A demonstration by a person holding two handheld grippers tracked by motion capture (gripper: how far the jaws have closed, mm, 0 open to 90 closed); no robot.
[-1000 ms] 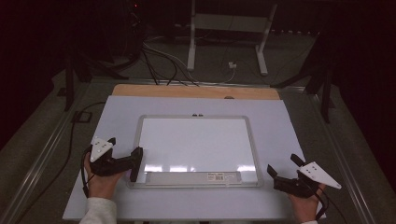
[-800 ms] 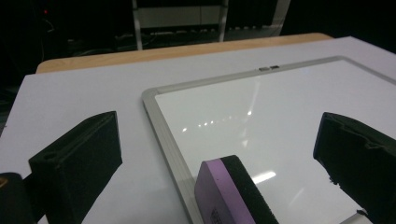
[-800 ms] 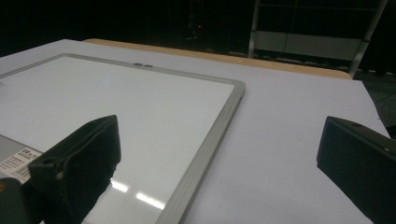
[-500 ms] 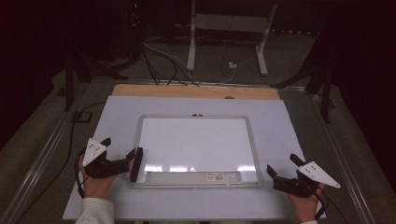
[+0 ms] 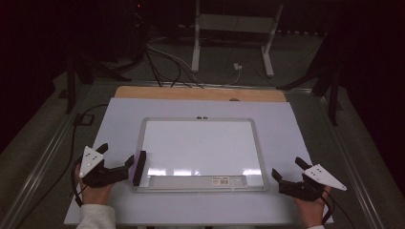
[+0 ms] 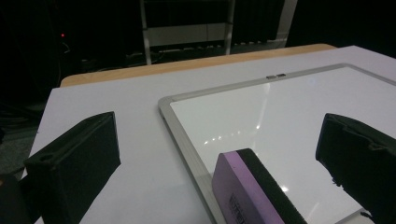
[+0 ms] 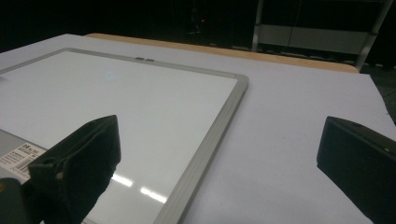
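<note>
A white-surfaced whiteboard in a grey frame lies flat in the middle of the table. A purple and black eraser stands on edge at the board's near left frame. My left gripper sits just left of it, and its jaws have just been opening. In the left gripper view the eraser lies low between the wide-apart jaws of that gripper, touching neither pad. My right gripper rests open on the table off the board's near right corner, with nothing between its jaws.
The board lies on a pale sheet covering the table, with a wooden strip along the far edge. A label marks the board's near tray. Cables and a metal stand occupy the dark floor beyond.
My left gripper has drawn back to the left, away from the eraser, which stays at the board's left frame. The right gripper has kept still.
</note>
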